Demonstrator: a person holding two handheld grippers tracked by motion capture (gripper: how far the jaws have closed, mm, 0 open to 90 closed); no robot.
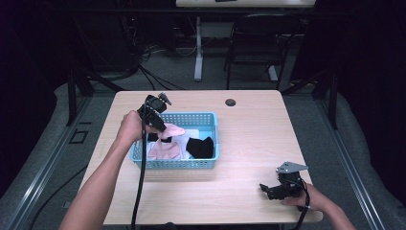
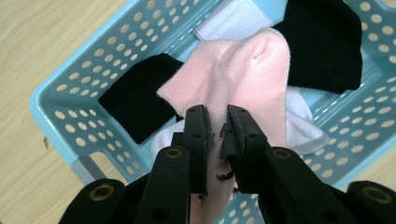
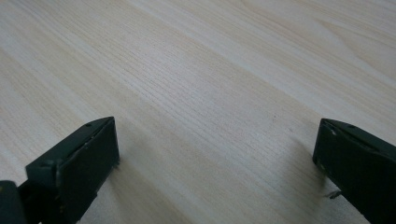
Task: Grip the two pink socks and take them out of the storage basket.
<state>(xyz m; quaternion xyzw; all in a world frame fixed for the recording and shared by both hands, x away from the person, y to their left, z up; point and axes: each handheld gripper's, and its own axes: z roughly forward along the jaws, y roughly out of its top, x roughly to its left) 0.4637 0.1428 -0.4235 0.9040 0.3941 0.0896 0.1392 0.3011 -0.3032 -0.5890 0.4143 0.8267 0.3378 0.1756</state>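
You are holding the pink sock (image 2: 233, 79) in your left hand-held gripper (image 2: 218, 122), whose jaws are nearly closed and pinching one end of the fabric; in the left gripper view the sock is running from the pinch up toward the upper right of the frame, so its long axis is lying in line with the jaws and its free end is draping over the black sock (image 2: 327, 46) and the white sock (image 2: 233, 18) in the blue perforated basket (image 2: 60, 112). In the high view that hand-held gripper (image 1: 160, 125) is hanging over the left half of the basket (image 1: 177, 164), left of centre in the frame, with your left forearm rising from the lower left and the wrist bent so the jaws are pointing down and to the right into the basket. Your right hand-held gripper (image 1: 269, 189) is resting low on the bench (image 1: 253, 129) at the lower right, well apart from the basket, its jaws standing wide with nothing between them but bare wood. The left hand is therefore much the nearer one, and, as I judge it, any lift is depending on the sock's far end clearing the basket's rim.
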